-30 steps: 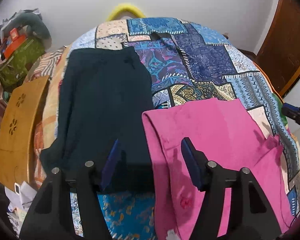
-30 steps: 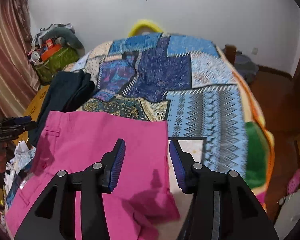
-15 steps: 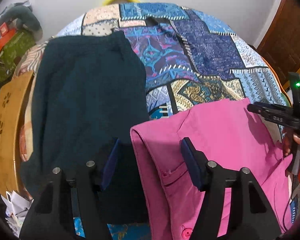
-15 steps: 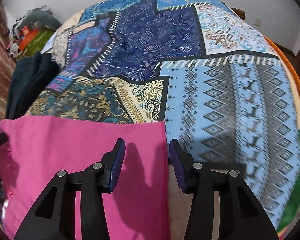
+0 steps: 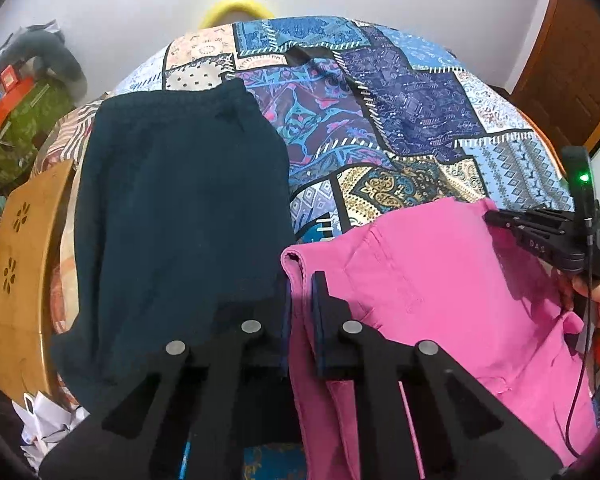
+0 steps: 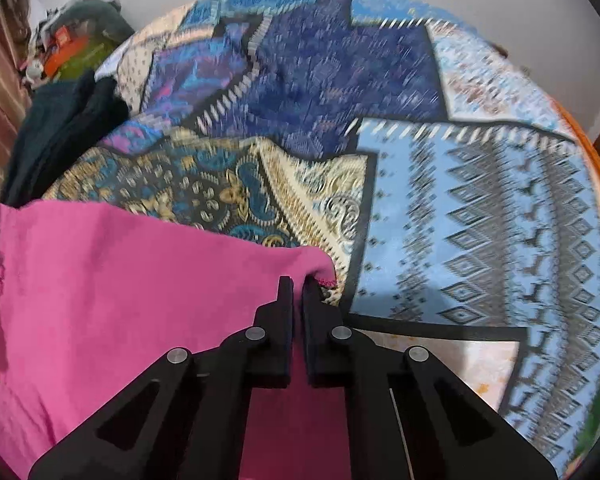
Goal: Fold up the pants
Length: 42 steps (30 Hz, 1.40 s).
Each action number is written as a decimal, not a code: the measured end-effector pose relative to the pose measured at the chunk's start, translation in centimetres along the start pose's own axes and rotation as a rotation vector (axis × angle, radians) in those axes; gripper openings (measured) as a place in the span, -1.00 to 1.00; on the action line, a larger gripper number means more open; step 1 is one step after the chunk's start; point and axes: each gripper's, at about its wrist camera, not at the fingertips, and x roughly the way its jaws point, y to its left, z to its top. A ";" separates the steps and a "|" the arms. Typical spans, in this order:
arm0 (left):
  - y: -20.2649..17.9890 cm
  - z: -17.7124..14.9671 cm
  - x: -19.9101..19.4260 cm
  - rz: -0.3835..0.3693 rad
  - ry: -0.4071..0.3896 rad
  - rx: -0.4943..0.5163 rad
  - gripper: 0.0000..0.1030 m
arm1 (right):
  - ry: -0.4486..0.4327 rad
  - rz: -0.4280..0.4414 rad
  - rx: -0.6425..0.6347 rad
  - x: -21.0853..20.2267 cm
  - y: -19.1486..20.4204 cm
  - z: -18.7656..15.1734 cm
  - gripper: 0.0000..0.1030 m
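Pink pants (image 5: pixel 440 292) pinched by left tool (image 5: pixel 300 300) and right tool (image 6: pixel 298 292); dark garment (image 5: pixel 180 216) just beside

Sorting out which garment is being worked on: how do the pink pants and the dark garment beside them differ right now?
The pink pants are bright magenta; the dark garment is near-black teal. The pink pants are pinched at two corners, by the left gripper and the right gripper, while nothing touches the dark garment. The pink pants' held edge is lifted and draped; the dark garment lies flat. Both rest on the patchwork bedspread.
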 end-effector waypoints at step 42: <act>-5.9 -14.4 -16.9 0.028 -0.167 0.143 -0.83 | -0.277 0.049 0.019 -22.9 2.1 -15.7 -0.94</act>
